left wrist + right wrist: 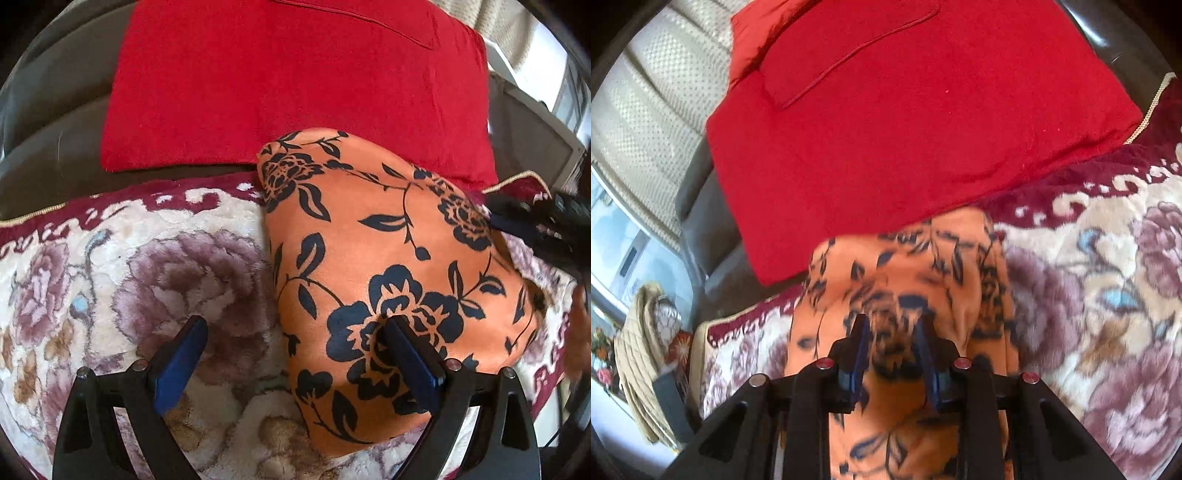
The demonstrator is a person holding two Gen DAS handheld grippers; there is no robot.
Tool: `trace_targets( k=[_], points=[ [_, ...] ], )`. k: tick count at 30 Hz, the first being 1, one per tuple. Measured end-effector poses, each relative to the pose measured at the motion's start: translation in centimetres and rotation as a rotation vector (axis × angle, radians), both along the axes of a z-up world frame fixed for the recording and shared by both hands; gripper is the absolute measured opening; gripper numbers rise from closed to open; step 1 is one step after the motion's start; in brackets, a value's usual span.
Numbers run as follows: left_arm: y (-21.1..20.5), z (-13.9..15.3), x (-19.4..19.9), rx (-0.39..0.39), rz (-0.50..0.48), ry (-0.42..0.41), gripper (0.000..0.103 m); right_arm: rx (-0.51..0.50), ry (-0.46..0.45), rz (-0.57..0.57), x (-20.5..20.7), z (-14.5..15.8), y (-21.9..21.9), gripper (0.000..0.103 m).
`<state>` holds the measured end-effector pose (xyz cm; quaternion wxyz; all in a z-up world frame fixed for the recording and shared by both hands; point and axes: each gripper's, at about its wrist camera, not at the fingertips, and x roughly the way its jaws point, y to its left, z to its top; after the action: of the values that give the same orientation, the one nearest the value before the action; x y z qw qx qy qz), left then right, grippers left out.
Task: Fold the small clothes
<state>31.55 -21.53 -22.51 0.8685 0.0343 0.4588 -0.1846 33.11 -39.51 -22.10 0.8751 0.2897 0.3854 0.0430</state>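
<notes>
An orange garment with a black flower print [388, 251] lies on a floral plush blanket [147, 266]. My left gripper [295, 325] is open; its right finger [410, 362] rests over the garment's left part and its left finger [181, 362] is over the blanket, holding nothing. My right gripper [892, 328] is shut on a bunched fold of the orange garment [905, 266], which looks blurred and lifted. The right gripper shows as a dark blurred shape at the right edge of the left wrist view [546, 218].
A red folded cloth [295, 81] lies just beyond the garment, also in the right wrist view [905, 122]. A dark sofa surface [51, 147] lies behind. Beige quilted fabric [642, 362] and a window [620, 251] are to the left in the right wrist view.
</notes>
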Motion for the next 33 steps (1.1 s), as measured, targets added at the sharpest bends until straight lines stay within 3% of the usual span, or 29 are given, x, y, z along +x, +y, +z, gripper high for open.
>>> trace_targets(
  k=[4,8,11,16,18,19,23,25,27,29,33],
  points=[
    [0.1,-0.3,0.1,-0.006,-0.007,-0.006,0.097,0.000,0.137,0.009,3.6,-2.7,-0.2,0.036],
    [0.8,-1.1,0.3,-0.058,-0.003,0.019,0.097,-0.049,0.110,-0.006,4.0,-1.9,0.5,0.037],
    [1.4,-0.8,0.4,-0.082,0.000,0.044,0.097,-0.048,0.027,0.023,4.3,-0.2,1.6,0.037],
    [1.3,-0.9,-0.5,-0.048,-0.048,0.004,0.097,-0.077,0.036,0.103,8.0,0.8,4.8,0.037],
    [1.4,-0.9,-0.8,-0.037,-0.074,-0.007,0.097,-0.087,0.068,0.130,9.6,0.3,6.0,0.075],
    [1.4,-0.9,-1.0,-0.036,-0.082,-0.006,0.097,-0.095,0.097,0.140,10.5,-0.2,6.6,0.077],
    [1.9,-1.1,-1.4,-0.038,-0.112,0.004,0.097,-0.142,0.177,0.109,13.3,-2.7,7.3,0.076],
    [2.2,-0.8,-1.8,-0.034,-0.126,-0.002,0.097,-0.131,0.143,0.108,13.7,-2.1,7.4,0.074],
    [2.6,-0.3,-2.3,-0.028,-0.137,-0.021,0.097,-0.087,0.039,0.118,13.6,-0.2,7.6,0.057],
    [2.9,0.2,-2.6,-0.027,-0.133,-0.041,0.097,-0.078,0.019,0.142,13.8,0.5,8.3,0.041],
    [3.9,1.0,-3.1,-0.015,-0.112,-0.082,0.097,-0.116,0.102,0.204,15.5,-1.7,11.0,0.040]
  ],
)
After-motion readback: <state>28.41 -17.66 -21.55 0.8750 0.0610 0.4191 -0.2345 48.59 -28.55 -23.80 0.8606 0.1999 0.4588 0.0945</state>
